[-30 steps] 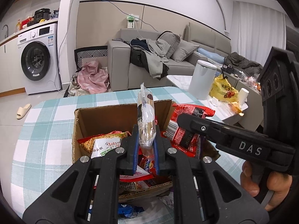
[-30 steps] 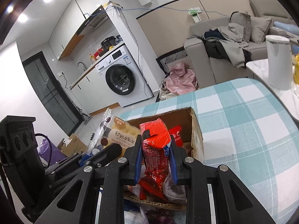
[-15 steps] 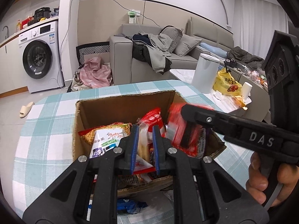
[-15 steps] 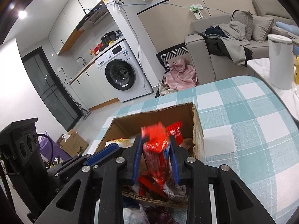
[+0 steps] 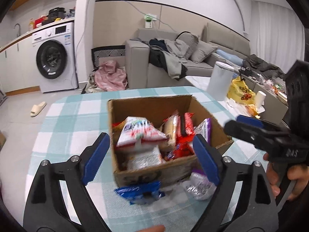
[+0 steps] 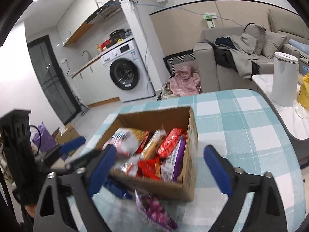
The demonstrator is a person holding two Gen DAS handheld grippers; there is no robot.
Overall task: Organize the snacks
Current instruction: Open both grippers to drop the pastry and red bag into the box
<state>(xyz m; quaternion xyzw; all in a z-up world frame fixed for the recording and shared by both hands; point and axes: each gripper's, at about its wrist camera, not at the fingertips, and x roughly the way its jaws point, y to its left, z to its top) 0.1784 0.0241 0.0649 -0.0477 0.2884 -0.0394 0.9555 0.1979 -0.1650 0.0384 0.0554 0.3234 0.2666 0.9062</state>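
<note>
Both claws are spread wide and hold nothing: left claw [image 5: 151,157], right claw [image 6: 160,170]. Between them a cardboard box [image 6: 190,135] packed with snack packets sits on the checked worktop [image 6: 241,119]; a blue packet [image 5: 139,191] lies near it.

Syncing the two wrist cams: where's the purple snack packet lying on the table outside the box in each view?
Left wrist: purple snack packet at lower right of centre, on the tablecloth against the cardboard box's near right corner, partly behind the right finger.
Right wrist: bottom centre, just in front of the box's near wall.
Shared landmark: washing machine.
</note>
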